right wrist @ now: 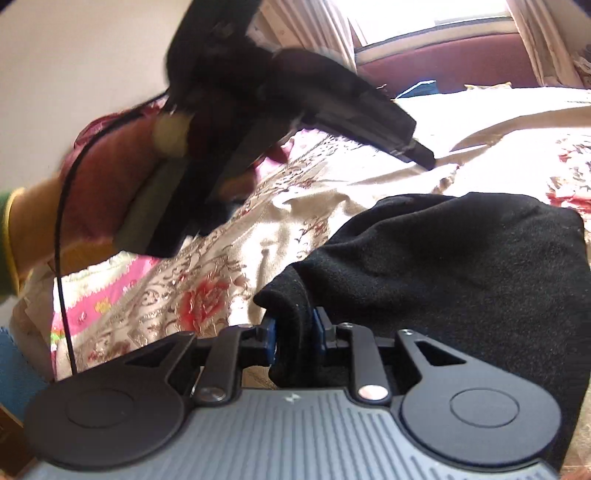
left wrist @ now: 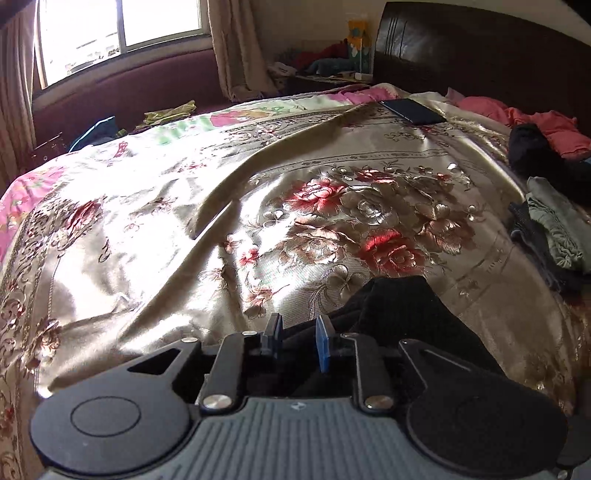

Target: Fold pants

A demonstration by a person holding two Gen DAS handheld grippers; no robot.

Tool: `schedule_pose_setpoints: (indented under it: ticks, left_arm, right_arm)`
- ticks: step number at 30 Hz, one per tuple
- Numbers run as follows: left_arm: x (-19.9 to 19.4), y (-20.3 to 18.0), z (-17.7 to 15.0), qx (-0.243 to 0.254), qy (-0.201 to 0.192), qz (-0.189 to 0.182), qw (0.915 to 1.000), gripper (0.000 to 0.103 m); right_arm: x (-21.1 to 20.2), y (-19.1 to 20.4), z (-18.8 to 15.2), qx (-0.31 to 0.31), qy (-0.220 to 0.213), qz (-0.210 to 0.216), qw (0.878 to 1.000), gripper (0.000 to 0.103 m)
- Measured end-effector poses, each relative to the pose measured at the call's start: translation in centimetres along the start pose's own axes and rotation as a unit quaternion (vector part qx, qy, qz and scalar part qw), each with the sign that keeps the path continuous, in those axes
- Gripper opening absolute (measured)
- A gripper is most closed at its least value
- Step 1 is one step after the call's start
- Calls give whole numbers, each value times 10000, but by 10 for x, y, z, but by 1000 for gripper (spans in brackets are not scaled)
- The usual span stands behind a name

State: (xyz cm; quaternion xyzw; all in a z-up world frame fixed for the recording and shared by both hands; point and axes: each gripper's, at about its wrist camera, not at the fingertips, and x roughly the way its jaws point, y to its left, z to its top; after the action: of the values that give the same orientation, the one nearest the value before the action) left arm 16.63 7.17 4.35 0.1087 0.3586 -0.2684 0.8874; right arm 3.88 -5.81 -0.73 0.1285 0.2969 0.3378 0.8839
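The black pants (left wrist: 395, 310) lie bunched on the floral satin bedspread (left wrist: 184, 221), low and right of centre in the left wrist view. My left gripper (left wrist: 299, 338) stands partly open with black cloth between its fingers, and the grip is not clear. In the right wrist view my right gripper (right wrist: 293, 338) is shut on a thick fold of the black pants (right wrist: 461, 266). The left gripper body (right wrist: 258, 92) shows above it, blurred, held in a hand over the bed.
A dark phone or tablet (left wrist: 413, 110) lies at the bed's far side. A pile of folded clothes (left wrist: 550, 225) and red and black garments (left wrist: 543, 136) sit on the right. A dark headboard (left wrist: 480, 48) and a window with curtains (left wrist: 122, 33) stand behind.
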Motion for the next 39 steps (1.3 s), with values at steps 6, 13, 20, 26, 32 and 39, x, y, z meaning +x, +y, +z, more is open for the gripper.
schedule_pose_setpoints:
  ticks: [6,13,20,26,32,39]
  left_arm:
    - [-38,-20,-62,-168,0,65,9998,38]
    - [-25,-10,-105,-246,584,646,9959,46]
    - [-66,-18,-102,-715,-303,498,9957,46]
    - [-52,-26,-116,-1022,-371,426,9932,49]
    - [-45,-12,-131,-1803,-492,83,9823,54]
    - [-38,1,-137,-2260,-611,-238,9719,55]
  right_arm:
    - [-25,24,-12,-356,81,-258,9990,42]
    - [-53,24,-36,-221,322,-896,9952,41]
    - [-56,5,13,-416,-3,-1487,9880,42]
    - [15,-19,75,-1128,371,-1385,9832,42]
    - [94,-36,104,-1837,1162,-836,9725,42]
    - [147,-49,114,-1823,2197,-536,9569,4]
